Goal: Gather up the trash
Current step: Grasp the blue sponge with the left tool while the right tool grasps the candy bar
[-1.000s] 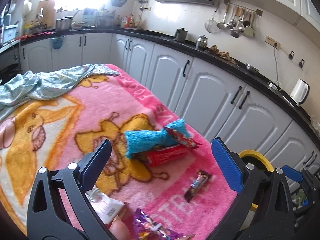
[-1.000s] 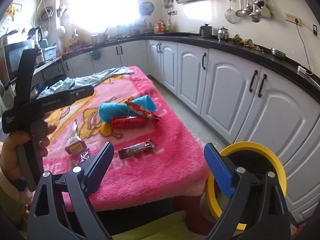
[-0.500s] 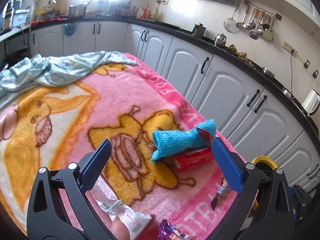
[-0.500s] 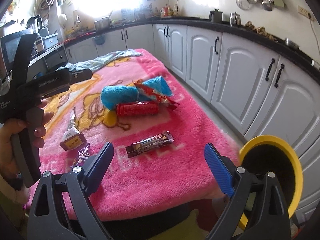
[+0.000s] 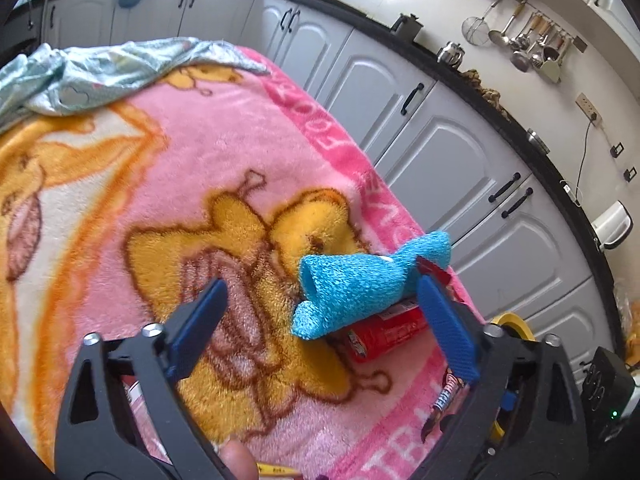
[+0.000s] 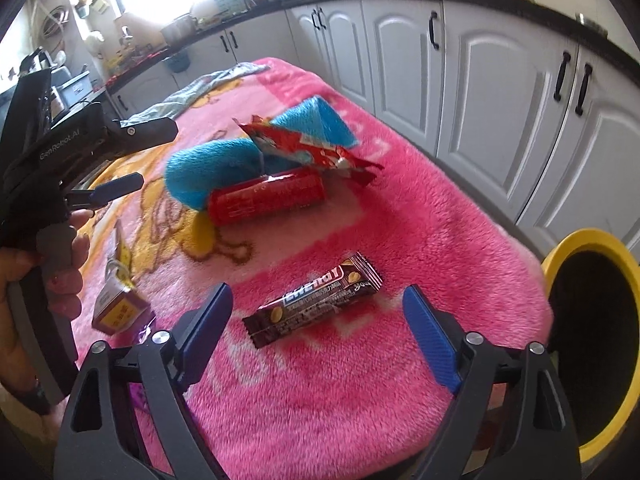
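On the pink blanket [image 6: 400,208] lies a brown chocolate-bar wrapper [image 6: 316,300], framed by the fingers of my right gripper [image 6: 316,298]. Its jaws are closing and the pads stand clear of the wrapper. Further back a red can [image 6: 266,200] lies against a rolled blue cloth [image 6: 200,172], with a crumpled red wrapper [image 6: 308,148] on top. My left gripper [image 5: 322,292] hovers over the blue cloth [image 5: 360,288] and red can [image 5: 384,334], jaws closing, touching nothing. A small carton [image 6: 116,304] and a purple wrapper [image 6: 144,330] lie at the left.
A yellow-rimmed bin [image 6: 560,256] stands on the floor just past the blanket's right edge. White kitchen cabinets [image 6: 500,80] run close behind it. A pale green cloth [image 5: 100,72] is heaped at the blanket's far end. A hand [image 6: 60,264] holds the left gripper.
Both grippers have come down and closer to the blanket. The left now frames the blue cloth, the right frames the chocolate-bar wrapper. Both sets of jaws have narrowed slightly.
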`<action>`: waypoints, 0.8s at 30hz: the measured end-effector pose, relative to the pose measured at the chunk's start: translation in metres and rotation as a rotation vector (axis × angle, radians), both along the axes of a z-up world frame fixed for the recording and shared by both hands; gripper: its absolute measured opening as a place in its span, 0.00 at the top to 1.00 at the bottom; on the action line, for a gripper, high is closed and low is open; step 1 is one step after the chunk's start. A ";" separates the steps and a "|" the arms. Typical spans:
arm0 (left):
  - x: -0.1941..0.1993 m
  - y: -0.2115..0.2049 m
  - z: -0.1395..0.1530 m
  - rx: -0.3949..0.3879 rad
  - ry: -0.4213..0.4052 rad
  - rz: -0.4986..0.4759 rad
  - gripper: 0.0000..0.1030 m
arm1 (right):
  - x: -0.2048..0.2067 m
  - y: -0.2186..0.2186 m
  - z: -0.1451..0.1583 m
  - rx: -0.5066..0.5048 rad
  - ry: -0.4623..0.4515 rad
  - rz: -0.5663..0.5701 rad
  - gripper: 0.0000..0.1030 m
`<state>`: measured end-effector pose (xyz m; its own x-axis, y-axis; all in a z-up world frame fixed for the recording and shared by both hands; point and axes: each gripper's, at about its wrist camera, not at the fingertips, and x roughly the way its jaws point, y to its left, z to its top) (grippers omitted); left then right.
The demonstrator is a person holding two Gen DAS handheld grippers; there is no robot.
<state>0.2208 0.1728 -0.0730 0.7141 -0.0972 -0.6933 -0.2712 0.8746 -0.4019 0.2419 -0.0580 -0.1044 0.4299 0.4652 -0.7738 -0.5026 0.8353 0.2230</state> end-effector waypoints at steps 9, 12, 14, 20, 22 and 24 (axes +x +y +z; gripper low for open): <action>0.008 0.001 -0.011 -0.041 0.034 -0.023 0.60 | 0.010 -0.002 -0.014 0.049 0.086 -0.031 0.51; 0.008 0.000 -0.011 -0.041 0.037 -0.028 0.72 | 0.011 -0.002 -0.015 0.052 0.090 -0.025 0.68; 0.008 -0.001 -0.012 -0.033 0.046 -0.034 0.79 | 0.011 -0.003 -0.015 0.056 0.095 -0.009 0.73; 0.004 0.004 -0.014 -0.048 0.060 -0.035 0.98 | 0.004 0.001 -0.014 0.051 0.085 0.034 0.81; 0.001 0.005 -0.012 -0.050 0.057 -0.040 0.99 | 0.002 0.002 -0.013 0.054 0.085 0.039 0.82; -0.002 0.005 -0.009 -0.056 0.048 -0.047 0.99 | -0.001 0.002 -0.013 0.055 0.083 0.043 0.82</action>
<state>0.2191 0.1780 -0.0825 0.6737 -0.1699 -0.7192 -0.2502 0.8633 -0.4384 0.2411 -0.0561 -0.1169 0.3446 0.5246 -0.7785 -0.5154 0.7989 0.3102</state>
